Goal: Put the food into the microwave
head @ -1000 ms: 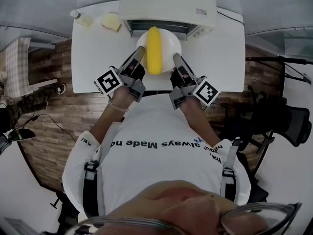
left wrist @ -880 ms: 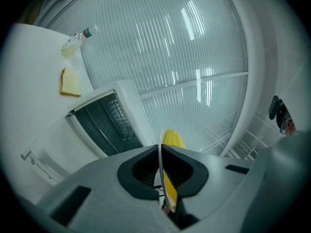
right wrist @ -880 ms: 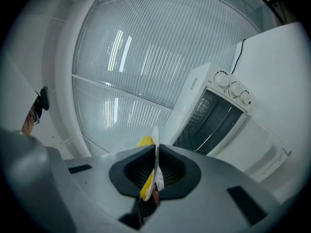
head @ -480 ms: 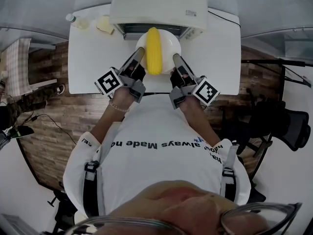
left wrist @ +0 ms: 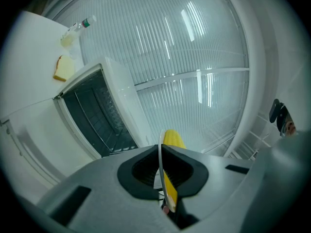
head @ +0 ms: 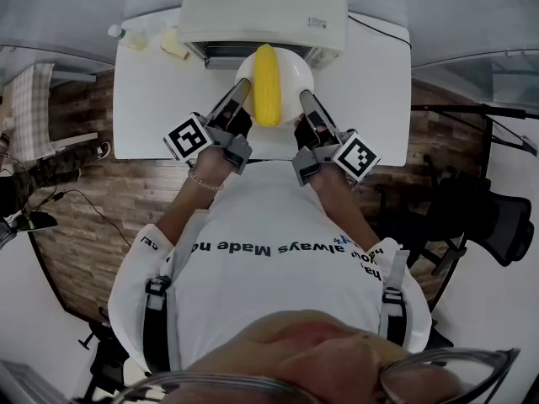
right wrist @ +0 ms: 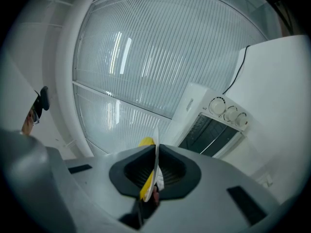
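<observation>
A yellow corn cob [head: 267,95] lies on a white plate [head: 294,77], held up just in front of the white microwave [head: 263,11]. My left gripper [head: 238,93] is shut on the plate's left rim and my right gripper [head: 306,101] on its right rim. In the left gripper view the rim [left wrist: 160,178] stands edge-on between the dark pads of my left gripper [left wrist: 161,174], with the corn [left wrist: 172,139] behind it. The right gripper view shows the rim [right wrist: 156,149] pinched by my right gripper [right wrist: 155,171] in the same way. The microwave's dark inside [left wrist: 97,115] with its wire rack is open to view.
The microwave [right wrist: 214,125] stands at the back of a white table [head: 152,99]; its knobs are on its right side. A plastic bottle [left wrist: 73,30] and a slice of bread [left wrist: 63,68] lie left of it. Wooden floor, chairs and cables surround the table.
The table and microwave have slid up and left in the head view, and the plate now sits a little closer to the microwave's front. Both grippers keep their hold.
</observation>
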Tool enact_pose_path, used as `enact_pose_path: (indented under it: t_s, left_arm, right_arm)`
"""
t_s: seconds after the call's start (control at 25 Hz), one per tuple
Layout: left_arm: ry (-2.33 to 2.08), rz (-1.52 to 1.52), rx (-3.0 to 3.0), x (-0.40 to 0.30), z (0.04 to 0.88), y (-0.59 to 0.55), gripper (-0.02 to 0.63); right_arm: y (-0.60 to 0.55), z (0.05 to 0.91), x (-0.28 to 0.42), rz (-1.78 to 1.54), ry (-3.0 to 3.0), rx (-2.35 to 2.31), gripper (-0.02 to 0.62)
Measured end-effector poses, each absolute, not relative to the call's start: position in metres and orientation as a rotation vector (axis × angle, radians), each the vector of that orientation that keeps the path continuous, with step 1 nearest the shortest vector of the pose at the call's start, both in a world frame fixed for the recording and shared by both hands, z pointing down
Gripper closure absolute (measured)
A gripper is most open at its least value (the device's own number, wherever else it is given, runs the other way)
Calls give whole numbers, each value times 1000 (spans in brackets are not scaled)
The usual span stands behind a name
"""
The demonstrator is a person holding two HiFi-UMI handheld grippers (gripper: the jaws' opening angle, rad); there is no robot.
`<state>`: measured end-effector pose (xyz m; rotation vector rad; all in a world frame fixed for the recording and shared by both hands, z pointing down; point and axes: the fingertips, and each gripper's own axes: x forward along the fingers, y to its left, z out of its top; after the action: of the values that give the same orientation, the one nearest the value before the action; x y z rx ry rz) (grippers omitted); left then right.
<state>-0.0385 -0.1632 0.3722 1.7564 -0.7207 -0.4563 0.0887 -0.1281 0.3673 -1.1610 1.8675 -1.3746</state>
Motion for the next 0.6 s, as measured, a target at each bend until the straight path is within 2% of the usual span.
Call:
enact_pose_path:
  t_s: [0.6]
  left_arm:
    - [-745, -435, 1728, -40, 390, -160, 589]
  right_arm:
    - [-125, 388, 87, -1436, 1855, -1169, 569]
